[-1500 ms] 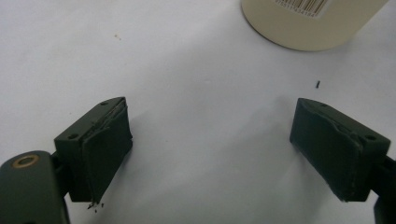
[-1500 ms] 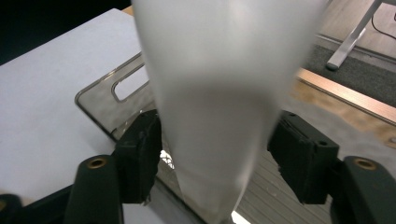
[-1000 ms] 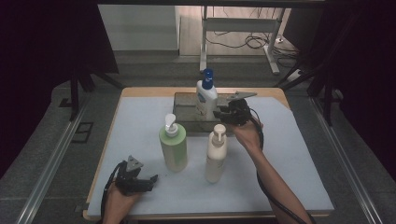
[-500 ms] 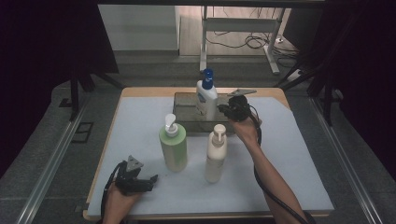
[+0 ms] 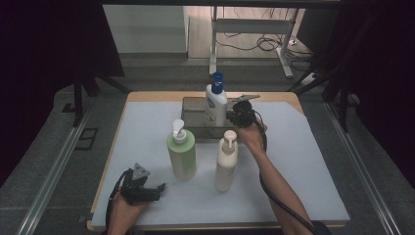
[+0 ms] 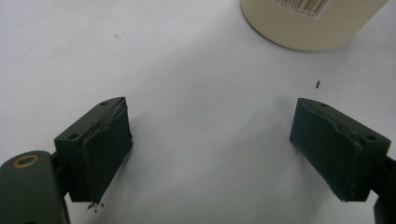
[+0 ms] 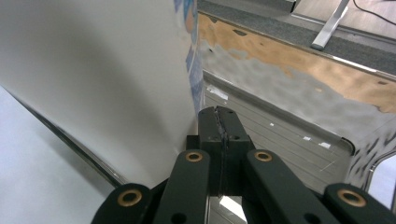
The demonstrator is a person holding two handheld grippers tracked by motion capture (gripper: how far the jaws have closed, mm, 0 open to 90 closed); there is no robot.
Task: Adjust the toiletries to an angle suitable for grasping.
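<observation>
Bottle with a white body and a blue pump head is seen standing upright in a shallow metal tray at the far middle of the bench. A label with blue print is carried on its front; the wording is too small to be read. In the right gripper view its broad white wall is shown very close, with a strip of blue and orange print at the edge, and the ribbed grey floor of the tray beside it.

The right gripper is held just to the right of the bottle, over the tray. Its jaws are pressed together with nothing between them, as seen in the right gripper view, where the pads meet in a thin seam right beside the bottle's wall. The jaws have just been closing; whether the bottle is touched cannot be told.

The left gripper is rested low at the near left of the bench, its jaws spread wide over the bare white mat, with nothing between them. Ahead of it the base of a cream bottle is seen. In the high view that cream pump bottle stands in the middle of the bench, with a green pump bottle to its left.
</observation>
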